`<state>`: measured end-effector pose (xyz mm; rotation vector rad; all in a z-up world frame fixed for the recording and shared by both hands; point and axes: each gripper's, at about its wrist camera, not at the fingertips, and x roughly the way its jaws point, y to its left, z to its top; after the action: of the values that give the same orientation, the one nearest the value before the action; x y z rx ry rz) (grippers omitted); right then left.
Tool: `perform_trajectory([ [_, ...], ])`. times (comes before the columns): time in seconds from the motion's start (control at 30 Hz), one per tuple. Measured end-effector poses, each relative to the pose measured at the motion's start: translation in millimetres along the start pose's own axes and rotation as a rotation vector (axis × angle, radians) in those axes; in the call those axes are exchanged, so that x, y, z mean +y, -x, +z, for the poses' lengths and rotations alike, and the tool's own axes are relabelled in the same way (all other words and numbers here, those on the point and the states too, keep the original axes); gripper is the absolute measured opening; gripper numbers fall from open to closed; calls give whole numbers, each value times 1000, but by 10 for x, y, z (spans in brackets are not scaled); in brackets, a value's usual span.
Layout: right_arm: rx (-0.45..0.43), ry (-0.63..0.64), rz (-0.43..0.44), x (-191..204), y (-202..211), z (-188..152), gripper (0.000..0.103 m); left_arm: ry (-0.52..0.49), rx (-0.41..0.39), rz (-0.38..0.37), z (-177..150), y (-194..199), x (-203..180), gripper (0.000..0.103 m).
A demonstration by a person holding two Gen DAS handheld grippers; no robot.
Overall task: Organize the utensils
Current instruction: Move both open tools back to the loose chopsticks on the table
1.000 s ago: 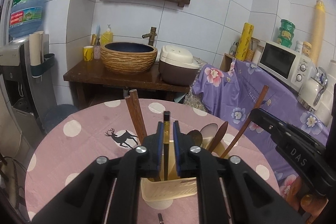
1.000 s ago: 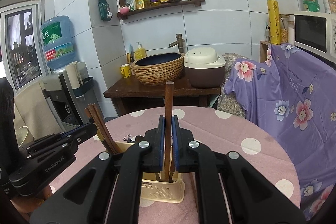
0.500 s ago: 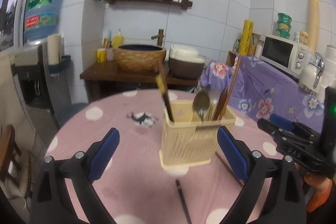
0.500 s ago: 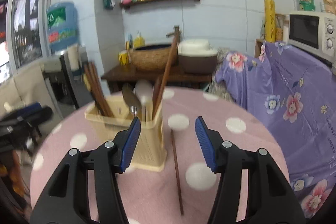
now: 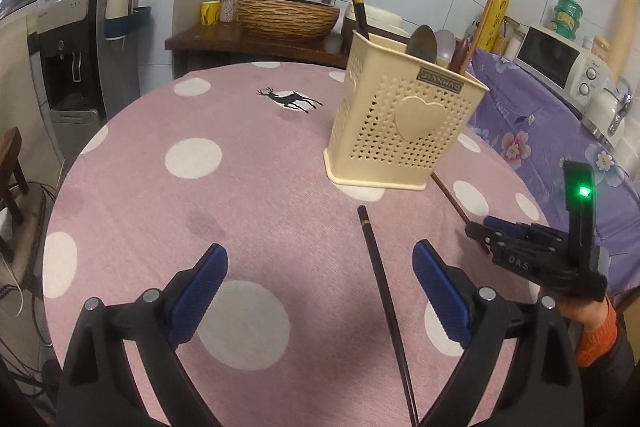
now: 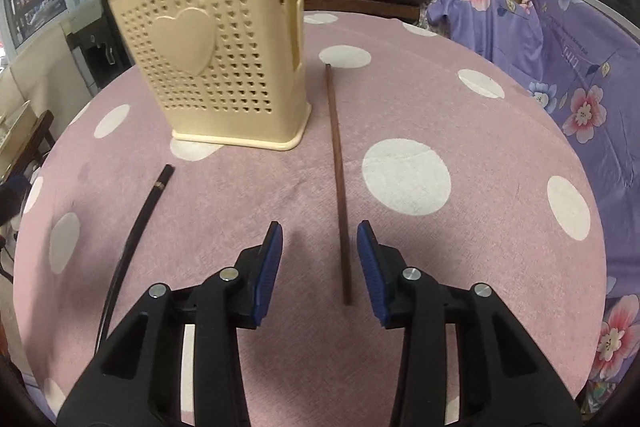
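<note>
A cream perforated utensil holder (image 5: 404, 125) with a raised heart on its side stands upright on a round table under a pink tablecloth (image 5: 240, 211) with white dots. Standing in it are dark brown chopsticks (image 5: 357, 5) leaning at its far left corner, a metal spoon (image 5: 423, 45) with its bowl up near the middle, a paler spoon bowl just behind that, and reddish-brown wooden handles (image 5: 464, 55) toward its right side. How the holder is divided inside cannot be told from either view.

Two chopsticks lie flat on the cloth outside the holder. A black chopstick (image 5: 384, 291) with a thin gold band near its far end lies in front of the holder, apart from its base. A brown wooden chopstick (image 6: 338, 183) lies just beside the holder's right side, running toward the camera.

The left gripper (image 5: 320, 287) hangs over the cloth with its blue-padded jaws spread wide; the black chopstick runs between them nearer the right pad, touched by neither. The right gripper (image 6: 319, 267) has its jaws closing, and the near end of the brown chopstick lies between the pads, closer to the right one, not yet pressed. A hand in an orange cuff (image 5: 596, 337) carries the right gripper.
</note>
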<state>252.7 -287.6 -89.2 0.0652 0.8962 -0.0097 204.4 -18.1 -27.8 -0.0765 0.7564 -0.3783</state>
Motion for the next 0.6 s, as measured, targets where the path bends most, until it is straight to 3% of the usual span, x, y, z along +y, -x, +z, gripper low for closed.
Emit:
perform_trajectory([
  [0.1,23,-13,-1,-38,-84,9,30,-13,-2,-4,-15,11,-39,92],
  [0.27,18,26,-32,-17,-17,-15,6,-12,-1,-11,-32,-10,-95,92],
  [0.4,22,54,-29,18,111,-185,6,-16,11,-16,-66,-40,-130,92],
  [0.6,120,60,9,-16,586,-740,6,-27,37,-10,-134,-85,-151,92],
])
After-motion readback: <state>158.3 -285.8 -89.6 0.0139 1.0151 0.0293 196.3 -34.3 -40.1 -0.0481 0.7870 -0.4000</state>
